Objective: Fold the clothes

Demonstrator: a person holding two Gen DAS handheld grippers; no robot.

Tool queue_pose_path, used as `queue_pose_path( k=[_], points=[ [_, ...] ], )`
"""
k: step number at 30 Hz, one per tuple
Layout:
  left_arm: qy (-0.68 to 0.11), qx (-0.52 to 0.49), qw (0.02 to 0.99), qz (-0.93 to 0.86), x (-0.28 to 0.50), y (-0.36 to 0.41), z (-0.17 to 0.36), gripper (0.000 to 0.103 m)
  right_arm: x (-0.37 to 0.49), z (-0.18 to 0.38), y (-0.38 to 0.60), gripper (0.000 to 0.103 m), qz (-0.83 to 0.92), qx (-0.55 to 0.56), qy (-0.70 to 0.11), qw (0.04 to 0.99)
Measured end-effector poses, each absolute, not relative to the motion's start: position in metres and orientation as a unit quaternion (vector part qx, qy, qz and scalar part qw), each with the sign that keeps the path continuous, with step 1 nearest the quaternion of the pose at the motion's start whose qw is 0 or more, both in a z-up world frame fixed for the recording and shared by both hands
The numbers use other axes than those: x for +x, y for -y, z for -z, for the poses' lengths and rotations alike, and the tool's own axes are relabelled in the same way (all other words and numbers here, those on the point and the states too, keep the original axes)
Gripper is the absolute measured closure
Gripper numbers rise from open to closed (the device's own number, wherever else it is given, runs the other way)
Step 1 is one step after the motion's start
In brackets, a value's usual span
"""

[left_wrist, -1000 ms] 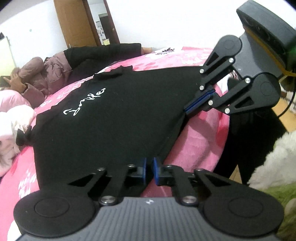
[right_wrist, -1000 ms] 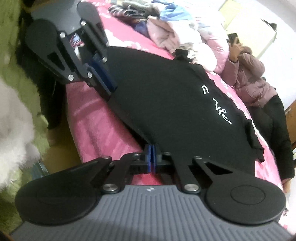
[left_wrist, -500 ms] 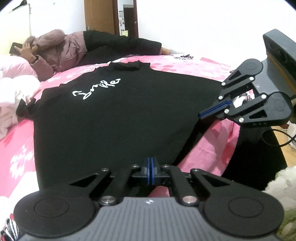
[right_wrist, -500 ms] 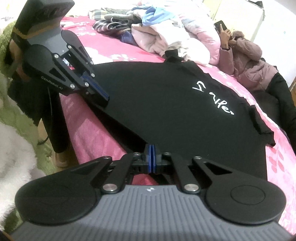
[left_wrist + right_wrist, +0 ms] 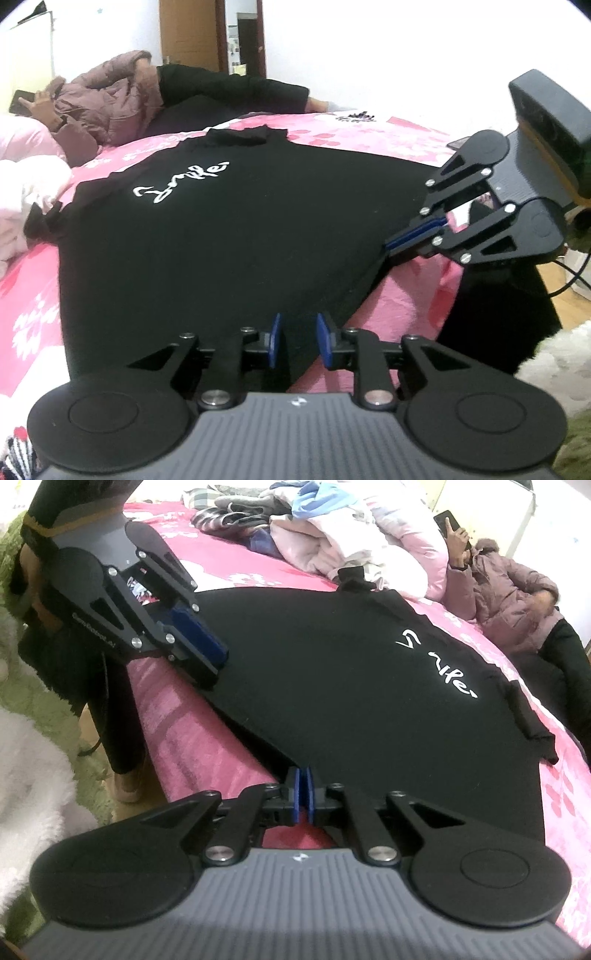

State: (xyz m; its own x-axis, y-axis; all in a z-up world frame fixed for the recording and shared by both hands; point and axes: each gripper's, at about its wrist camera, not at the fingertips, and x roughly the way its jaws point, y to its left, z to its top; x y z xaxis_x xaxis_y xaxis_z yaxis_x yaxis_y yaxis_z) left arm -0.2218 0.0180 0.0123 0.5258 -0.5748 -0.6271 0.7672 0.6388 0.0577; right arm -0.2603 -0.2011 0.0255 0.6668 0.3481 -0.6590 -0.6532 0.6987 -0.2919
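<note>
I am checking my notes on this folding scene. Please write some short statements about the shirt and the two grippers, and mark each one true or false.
1. The black shirt lies spread out on a pink bedcover. True.
2. The left gripper is shut on the hem. False: its blue pads stand apart, with the shirt edge between them.
3. The right gripper is shut on the shirt's edge. True.
4. The shirt has white lettering on it. True.
5. The shirt is already folded in half. False: it lies flat and full length, collar at the far end.
</note>
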Motion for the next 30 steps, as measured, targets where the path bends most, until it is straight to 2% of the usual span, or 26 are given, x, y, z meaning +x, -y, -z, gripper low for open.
queue_pose_path(
  k=[3, 8, 13, 15, 18, 30],
  points=[
    [-0.285, 0.17, 0.852, 0.405, -0.225, -0.01, -0.012, 0.072, -0.261, -0.024, 0.199, 0.098, -0.286, -0.266, -0.289, 0.874],
    [-0.272, 0.184, 0.843, 0.425, -0.231, 0.011, -0.01, 0.071, -0.261, -0.024, 0.197, 0.095, -0.285, -0.268, -0.284, 0.875],
    [-0.256, 0.206, 0.841, 0.43, -0.236, 0.032, -0.003, 0.071, -0.258, -0.026, 0.198, 0.098, -0.28, -0.251, -0.28, 0.883],
    [-0.253, 0.21, 0.844, 0.424, -0.236, 0.035, -0.002, 0.075, -0.258, -0.028, 0.198, 0.098, -0.279, -0.246, -0.278, 0.886],
    [-0.252, 0.206, 0.853, 0.408, -0.232, 0.034, -0.004, 0.086, -0.258, -0.029, 0.2, 0.099, -0.277, -0.239, -0.275, 0.889],
    [-0.268, 0.25, 0.864, 0.345, -0.233, -0.006, -0.002, 0.089, -0.259, -0.031, 0.202, 0.1, -0.277, -0.227, -0.268, 0.895]
  ],
)
